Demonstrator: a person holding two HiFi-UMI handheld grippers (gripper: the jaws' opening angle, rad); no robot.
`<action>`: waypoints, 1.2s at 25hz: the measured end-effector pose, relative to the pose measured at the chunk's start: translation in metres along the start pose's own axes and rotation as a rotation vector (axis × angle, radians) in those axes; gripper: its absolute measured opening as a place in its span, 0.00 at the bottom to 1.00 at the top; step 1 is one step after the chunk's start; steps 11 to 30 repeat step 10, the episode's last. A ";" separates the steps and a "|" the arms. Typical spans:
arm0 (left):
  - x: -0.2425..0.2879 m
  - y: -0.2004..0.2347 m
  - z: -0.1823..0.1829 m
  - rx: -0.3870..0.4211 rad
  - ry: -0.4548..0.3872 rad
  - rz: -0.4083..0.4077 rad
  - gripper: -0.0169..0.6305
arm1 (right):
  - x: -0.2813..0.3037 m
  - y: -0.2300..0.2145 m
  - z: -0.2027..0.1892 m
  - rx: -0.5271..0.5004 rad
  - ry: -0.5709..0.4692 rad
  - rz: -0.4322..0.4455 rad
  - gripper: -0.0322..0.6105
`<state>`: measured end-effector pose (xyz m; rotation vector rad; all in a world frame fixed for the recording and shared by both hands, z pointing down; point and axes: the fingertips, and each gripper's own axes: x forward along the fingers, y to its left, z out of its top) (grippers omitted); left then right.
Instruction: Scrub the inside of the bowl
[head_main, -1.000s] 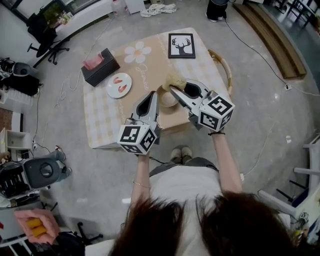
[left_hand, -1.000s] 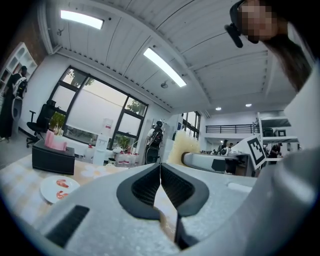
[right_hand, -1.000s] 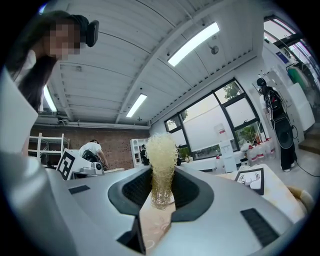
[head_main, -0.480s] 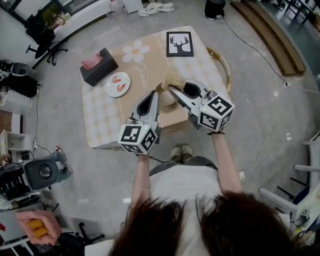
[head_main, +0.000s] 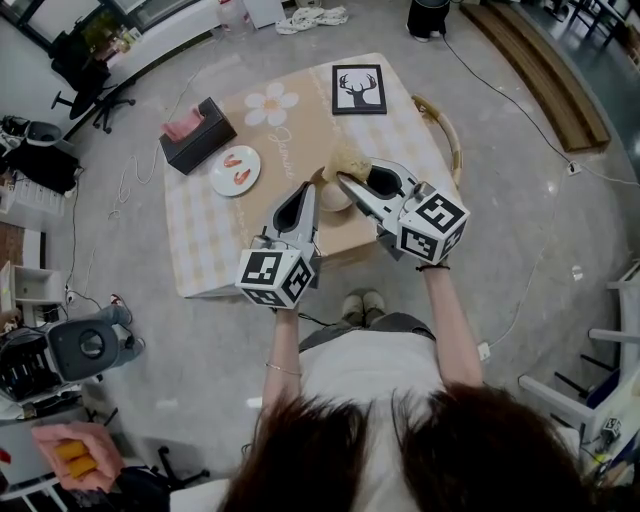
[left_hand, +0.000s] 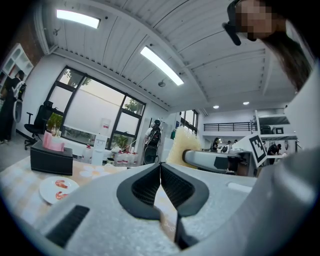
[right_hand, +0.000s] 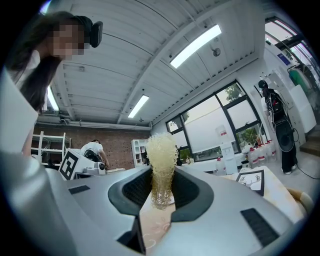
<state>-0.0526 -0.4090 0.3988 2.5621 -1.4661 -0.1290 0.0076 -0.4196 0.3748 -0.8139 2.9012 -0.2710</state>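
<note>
A pale bowl (head_main: 334, 198) sits on the beige checked tablecloth (head_main: 215, 235), partly hidden between my two grippers. My right gripper (head_main: 343, 181) is shut on a yellow mesh scrubber (head_main: 346, 160), which sticks out past the jaws above the bowl's far rim. In the right gripper view the scrubber (right_hand: 160, 155) stands pinched between the black pads of that gripper (right_hand: 161, 190). My left gripper (head_main: 310, 187) is held level just left of the bowl, its jaws shut with nothing between them. The left gripper view shows the pads meeting (left_hand: 160, 170) and the scrubber (left_hand: 180, 148) beyond.
A black tissue box (head_main: 198, 133) and a white plate with red pieces (head_main: 237, 170) lie at the table's left. A framed deer picture (head_main: 359, 88) rests at the far edge. A wicker chair (head_main: 447, 135) stands against the table's right side.
</note>
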 end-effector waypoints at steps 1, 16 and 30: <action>0.000 0.000 0.000 0.000 0.000 0.001 0.05 | 0.000 0.000 0.000 0.000 -0.001 0.000 0.20; 0.001 0.003 -0.001 -0.004 0.002 0.008 0.05 | 0.000 -0.003 0.000 0.007 0.001 0.000 0.20; 0.001 0.003 -0.001 -0.004 0.002 0.008 0.05 | 0.000 -0.003 0.000 0.007 0.001 0.000 0.20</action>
